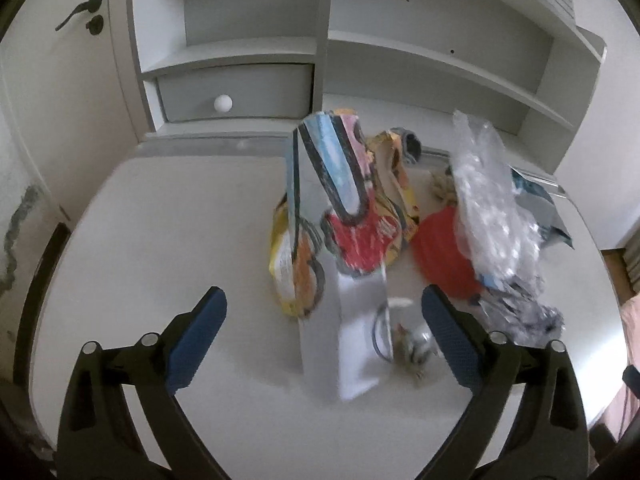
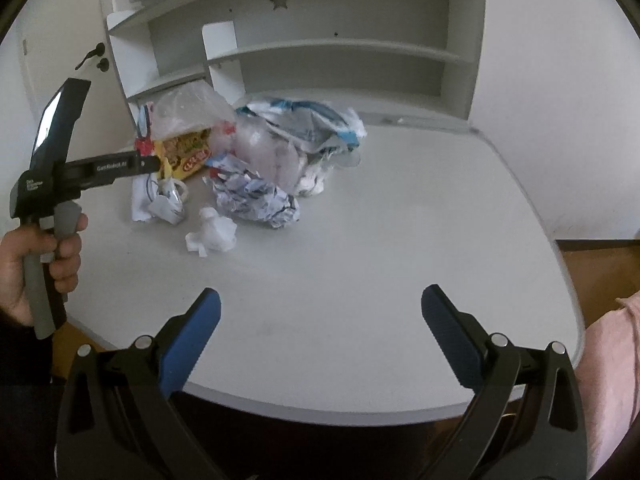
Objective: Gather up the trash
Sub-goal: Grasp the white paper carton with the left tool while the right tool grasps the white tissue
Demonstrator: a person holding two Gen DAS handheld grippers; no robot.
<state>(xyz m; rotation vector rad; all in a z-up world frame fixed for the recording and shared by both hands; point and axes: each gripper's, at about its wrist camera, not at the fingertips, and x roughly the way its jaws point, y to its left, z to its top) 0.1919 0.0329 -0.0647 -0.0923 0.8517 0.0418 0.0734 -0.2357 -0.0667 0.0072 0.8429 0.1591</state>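
Note:
A heap of trash lies on the white desk (image 2: 380, 240). It holds a colourful printed wrapper (image 1: 340, 208), a yellow snack bag (image 2: 188, 152), a clear plastic bag (image 1: 488, 200), a red piece (image 1: 436, 248), crumpled printed paper (image 2: 256, 200) and a white tissue wad (image 2: 212, 234). My left gripper (image 1: 324, 312) is open. The wrapper's white end and small scraps (image 1: 412, 344) lie between its fingers, and the pads stand clear of them. In the right wrist view a hand (image 2: 36, 264) holds the left gripper (image 2: 148, 165) at the heap's left side. My right gripper (image 2: 320, 312) hangs open over bare desk near the front edge, with nothing between its fingers.
A white shelf unit (image 2: 332, 52) with a small drawer (image 1: 236, 92) stands along the back of the desk. A door with a dark handle (image 1: 80, 12) is at the far left. Wooden floor (image 2: 600, 272) shows to the right of the desk, and a sleeve (image 2: 616, 360) at the right edge.

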